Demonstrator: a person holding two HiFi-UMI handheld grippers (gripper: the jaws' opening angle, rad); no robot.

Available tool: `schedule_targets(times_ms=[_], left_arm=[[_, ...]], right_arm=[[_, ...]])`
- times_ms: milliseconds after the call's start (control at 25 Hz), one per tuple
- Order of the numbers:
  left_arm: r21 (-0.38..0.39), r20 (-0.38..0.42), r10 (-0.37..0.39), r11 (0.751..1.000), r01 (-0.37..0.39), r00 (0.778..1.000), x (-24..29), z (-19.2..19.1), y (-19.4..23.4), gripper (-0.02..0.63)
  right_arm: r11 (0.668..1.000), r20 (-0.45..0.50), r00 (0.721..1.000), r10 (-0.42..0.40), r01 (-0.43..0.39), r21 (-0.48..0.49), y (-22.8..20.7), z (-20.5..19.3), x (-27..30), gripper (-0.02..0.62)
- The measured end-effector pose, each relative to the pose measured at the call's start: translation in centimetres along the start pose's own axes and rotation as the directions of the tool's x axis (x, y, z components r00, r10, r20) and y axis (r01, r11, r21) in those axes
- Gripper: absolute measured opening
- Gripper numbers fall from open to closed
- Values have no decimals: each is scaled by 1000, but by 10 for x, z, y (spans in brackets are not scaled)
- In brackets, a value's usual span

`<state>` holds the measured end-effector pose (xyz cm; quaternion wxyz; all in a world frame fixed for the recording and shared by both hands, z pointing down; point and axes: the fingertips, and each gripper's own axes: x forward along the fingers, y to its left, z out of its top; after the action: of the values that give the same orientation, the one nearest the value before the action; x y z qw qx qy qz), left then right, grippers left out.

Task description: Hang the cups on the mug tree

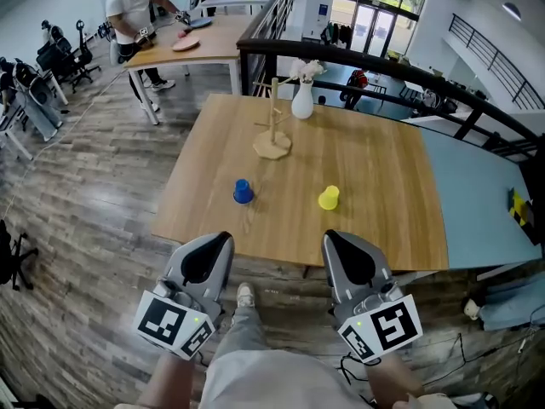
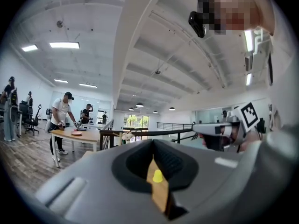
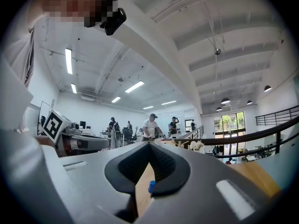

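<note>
On the wooden table (image 1: pixel 366 169) a blue cup (image 1: pixel 243 192) stands at the front left and a yellow cup (image 1: pixel 329 198) at the front right, both upside down. The wooden mug tree (image 1: pixel 272 139) stands bare further back. My left gripper (image 1: pixel 220 244) and right gripper (image 1: pixel 336 244) hover side by side just short of the table's near edge, both shut and empty. The left gripper view shows its closed jaws (image 2: pixel 153 146) with the yellow cup (image 2: pixel 158 176) small beyond them. The right gripper view shows closed jaws (image 3: pixel 149 147) and the blue cup (image 3: pixel 151 186) far ahead.
A white vase with flowers (image 1: pixel 303 99) stands behind the mug tree. A black railing (image 1: pixel 409 66) runs past the table's far edge. A pale blue surface (image 1: pixel 477 203) adjoins the right side. At the back left a person (image 1: pixel 132 15) works at another table; office chairs line the left.
</note>
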<state>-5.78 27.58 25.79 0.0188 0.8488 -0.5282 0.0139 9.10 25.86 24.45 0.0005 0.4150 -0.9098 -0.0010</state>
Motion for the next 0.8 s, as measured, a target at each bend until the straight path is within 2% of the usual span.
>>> schedule_targets(times_ms=[400, 800], left_arm=[[21, -11, -50, 998, 51, 999, 74, 19, 105, 2], [29, -18, -130, 991, 130, 991, 143, 31, 195, 2]], right_arm=[[1000, -46, 999, -19, 19, 8, -16, 4, 128, 0], [995, -52, 994, -98, 98, -5, -41, 19, 236, 0]])
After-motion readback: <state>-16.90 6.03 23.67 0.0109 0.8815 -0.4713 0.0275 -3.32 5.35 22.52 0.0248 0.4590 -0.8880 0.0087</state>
